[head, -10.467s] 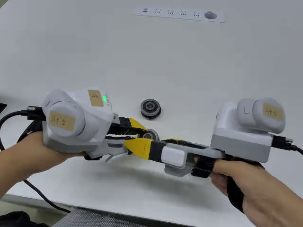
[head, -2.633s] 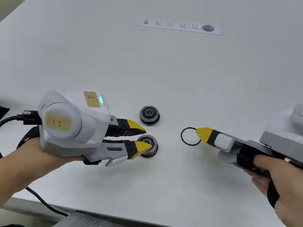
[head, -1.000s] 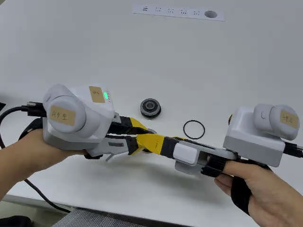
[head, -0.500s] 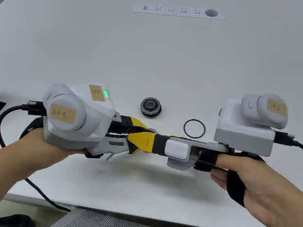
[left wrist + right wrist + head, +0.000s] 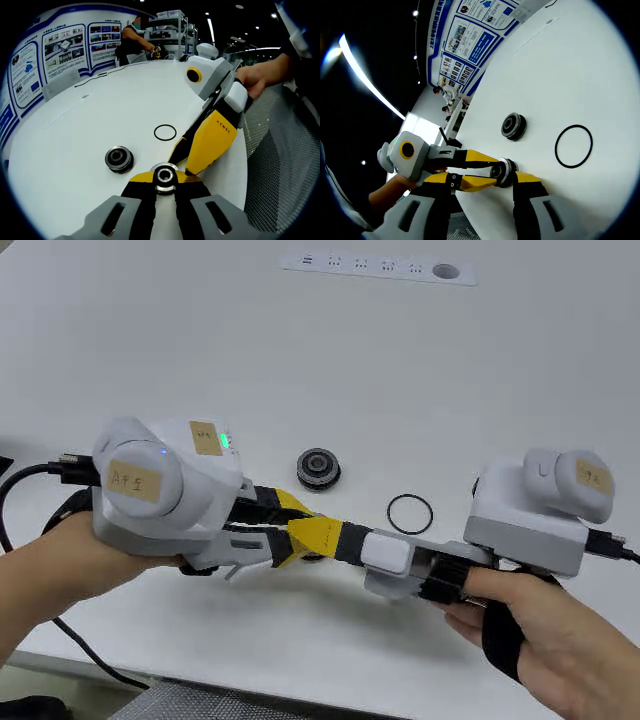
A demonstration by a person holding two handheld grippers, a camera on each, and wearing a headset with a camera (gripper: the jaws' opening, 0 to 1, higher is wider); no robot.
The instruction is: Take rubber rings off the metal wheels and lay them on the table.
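One thin black rubber ring (image 5: 410, 513) already lies flat on the white table (image 5: 180, 350), right of centre in the head view, where the right hand-held gripper (image 5: 506, 179) set it down moments ago. That tool has since swung back to the lower centre of the frame and closed in on the small silver metal wheel (image 5: 165, 176), which the left hand-held gripper (image 5: 165, 184) clamps between its yellow tips. In the right gripper view the right tool's jaws stand on either side of the wheel's rim. Whether they are biting yet or merely bracketing it cannot be told from these angles. The return points to a further ring being peeled from the same wheel while the left tool holds it steady.

A second dark-rimmed metal wheel (image 5: 318, 468) stands free on the table just above the meeting jaws. It is near the loose ring but apart from it, untouched, and awaits its turn.

Tan paper stickers (image 5: 130, 480) with handwritten marks sit on both grey housings, too small to read. A short printed word runs along the right tool's yellow jaw in the left gripper view, its letters unclear. A white power strip (image 5: 378, 268) lies at the top of the head view. Blue-and-white wall posters (image 5: 70, 45) carry print too fine to make out.
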